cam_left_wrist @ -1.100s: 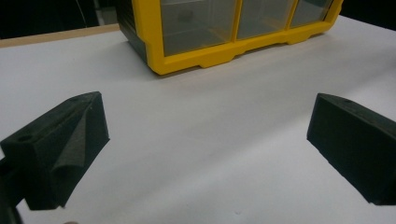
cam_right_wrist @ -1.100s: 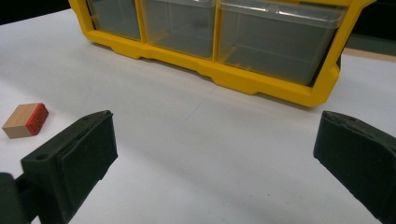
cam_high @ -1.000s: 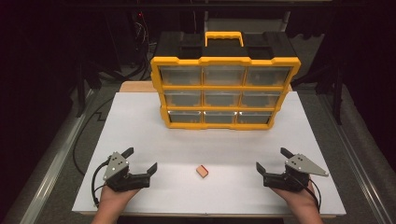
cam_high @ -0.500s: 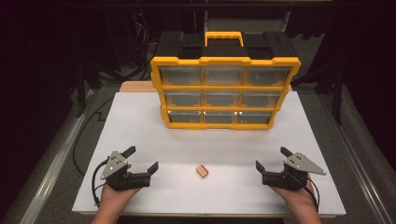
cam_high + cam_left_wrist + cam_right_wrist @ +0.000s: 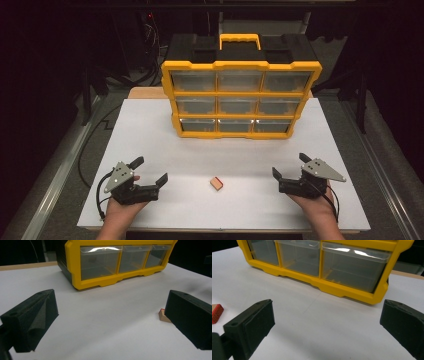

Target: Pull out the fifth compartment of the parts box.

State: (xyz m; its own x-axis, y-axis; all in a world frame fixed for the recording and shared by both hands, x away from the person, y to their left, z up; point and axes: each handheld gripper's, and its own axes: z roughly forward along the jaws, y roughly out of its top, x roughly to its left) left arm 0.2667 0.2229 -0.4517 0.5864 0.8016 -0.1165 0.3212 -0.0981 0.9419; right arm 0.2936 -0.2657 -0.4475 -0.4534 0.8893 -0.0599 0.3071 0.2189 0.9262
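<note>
A small tan block with a red face (image 5: 216,183) lies on the white table top (image 5: 150,135) near its front edge, between my two hands. My left gripper (image 5: 149,171) rests to the block's left, open and holding nothing; in the left gripper view the block (image 5: 164,315) peeks out beside the right jaw. My right gripper (image 5: 290,167) rests to the block's right, open too, with bare table between its jaws; the block (image 5: 216,312) sits at the left edge of the right gripper view.
A yellow and black drawer organiser (image 5: 240,95) with clear drawers, all pushed in, stands at the back middle of the table (image 5: 117,262) (image 5: 324,267). Dark floor and cables surround the table.
</note>
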